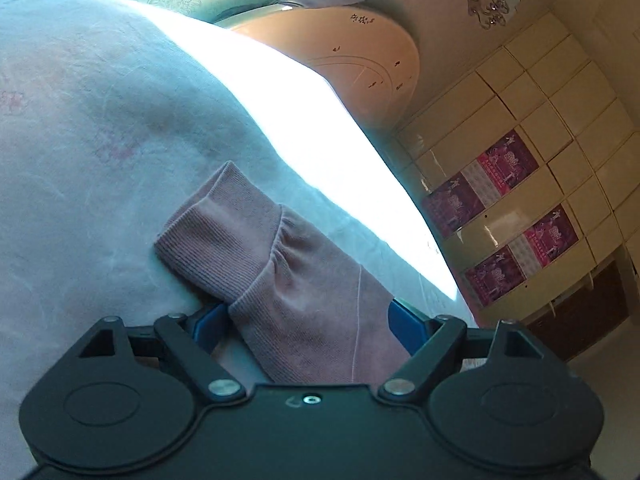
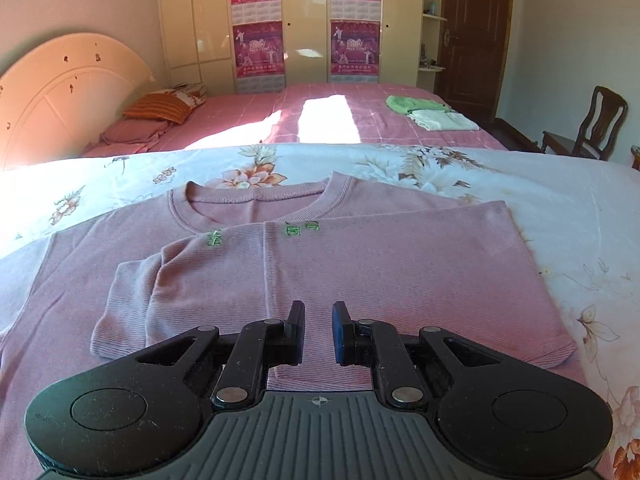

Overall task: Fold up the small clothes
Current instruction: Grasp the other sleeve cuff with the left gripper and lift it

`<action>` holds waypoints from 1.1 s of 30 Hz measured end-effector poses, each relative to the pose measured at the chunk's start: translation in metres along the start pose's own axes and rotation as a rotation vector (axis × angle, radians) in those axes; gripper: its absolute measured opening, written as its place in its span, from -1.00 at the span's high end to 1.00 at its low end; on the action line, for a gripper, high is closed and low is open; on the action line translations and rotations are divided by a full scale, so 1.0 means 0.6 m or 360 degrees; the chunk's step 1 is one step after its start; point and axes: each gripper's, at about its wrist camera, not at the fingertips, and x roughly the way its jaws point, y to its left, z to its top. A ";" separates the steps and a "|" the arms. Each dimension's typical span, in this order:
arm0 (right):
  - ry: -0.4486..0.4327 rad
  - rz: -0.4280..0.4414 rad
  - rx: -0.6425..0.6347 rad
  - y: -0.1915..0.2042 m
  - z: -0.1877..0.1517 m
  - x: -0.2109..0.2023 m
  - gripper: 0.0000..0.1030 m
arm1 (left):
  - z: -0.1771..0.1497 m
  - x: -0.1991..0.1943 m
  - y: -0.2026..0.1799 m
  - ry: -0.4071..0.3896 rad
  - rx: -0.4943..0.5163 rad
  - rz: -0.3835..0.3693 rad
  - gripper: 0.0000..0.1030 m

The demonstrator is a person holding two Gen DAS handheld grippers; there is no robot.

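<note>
A small pink long-sleeved top (image 2: 320, 256) lies flat on a floral bedsheet (image 2: 580, 216), its right side folded over the front. In the left wrist view, a pink sleeve with a ribbed cuff (image 1: 240, 236) passes between the blue pads of my left gripper (image 1: 310, 320), whose jaws stand wide apart around the cloth. My right gripper (image 2: 319, 320) hovers just above the top's lower part, jaws slightly apart and empty.
Beyond the floral sheet is a pink bed (image 2: 328, 116) with an orange pillow (image 2: 164, 106), a green cloth (image 2: 416, 104) and a white folded cloth (image 2: 444, 120). A wardrobe with posters (image 2: 304, 20), a door (image 2: 476, 32) and a wooden chair (image 2: 592, 124) stand behind.
</note>
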 end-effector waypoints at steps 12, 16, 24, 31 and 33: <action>0.0066 -0.0027 -0.0031 -0.017 -0.023 0.021 0.76 | -0.008 0.017 -0.072 -0.0091 0.0140 0.0009 0.84; 0.0049 -0.0027 -0.0029 -0.035 -0.025 0.020 0.76 | -0.047 0.030 -0.204 -0.0039 0.0439 -0.0169 0.84; 0.0025 0.0000 -0.0067 -0.071 -0.026 0.017 0.76 | -0.214 0.087 -0.440 0.0132 0.0889 -0.0411 0.84; -0.0004 0.0043 -0.0063 -0.113 -0.016 0.013 0.76 | -0.368 0.121 -0.551 0.0303 0.1221 -0.0532 0.84; -0.0008 0.0054 -0.0035 -0.127 -0.015 0.010 0.76 | -0.412 0.125 -0.567 0.0351 0.1306 -0.0536 0.84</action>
